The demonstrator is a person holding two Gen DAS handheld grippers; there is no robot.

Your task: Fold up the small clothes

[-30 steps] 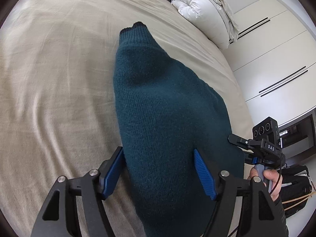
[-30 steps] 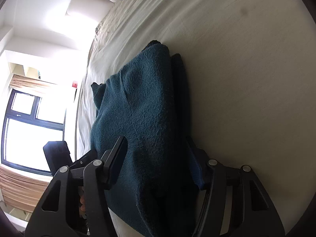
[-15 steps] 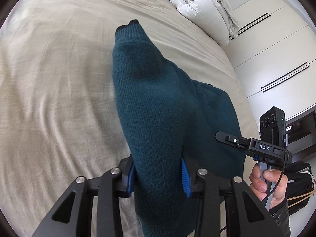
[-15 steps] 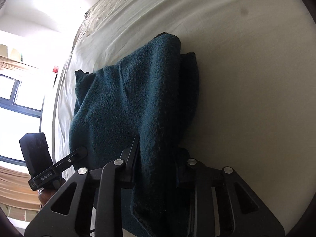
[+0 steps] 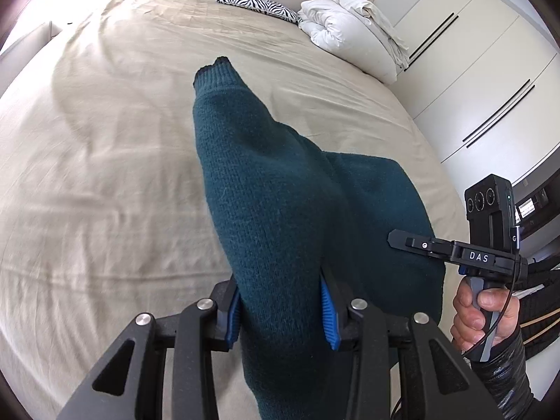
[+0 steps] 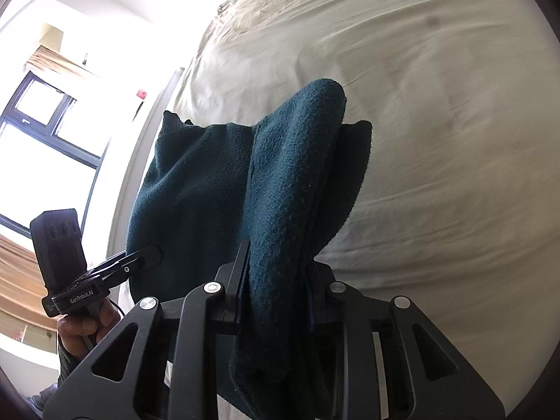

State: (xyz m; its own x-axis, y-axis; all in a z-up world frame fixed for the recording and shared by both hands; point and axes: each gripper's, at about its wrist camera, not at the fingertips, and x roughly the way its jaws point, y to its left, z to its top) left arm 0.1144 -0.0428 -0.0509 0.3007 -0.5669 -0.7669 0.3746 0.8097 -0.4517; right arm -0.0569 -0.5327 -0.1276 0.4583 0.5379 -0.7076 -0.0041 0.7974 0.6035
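Teal knitted sweater [image 5: 280, 217] hangs lifted over the beige bed [image 5: 105, 175]. The left gripper [image 5: 281, 309] and the right gripper [image 6: 276, 288] both have jaws pinching its edge, one at each side.

Beige bedsheet [image 5: 105, 175], zebra pillow [image 5: 257, 3], white duvet [image 5: 350, 35].

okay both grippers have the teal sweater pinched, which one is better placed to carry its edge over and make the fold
Probably neither alone. The left hand-held gripper and the right hand-held gripper are each shut on a bunched edge of the teal sweater, lifted above the bed, so moving both together looks safest.
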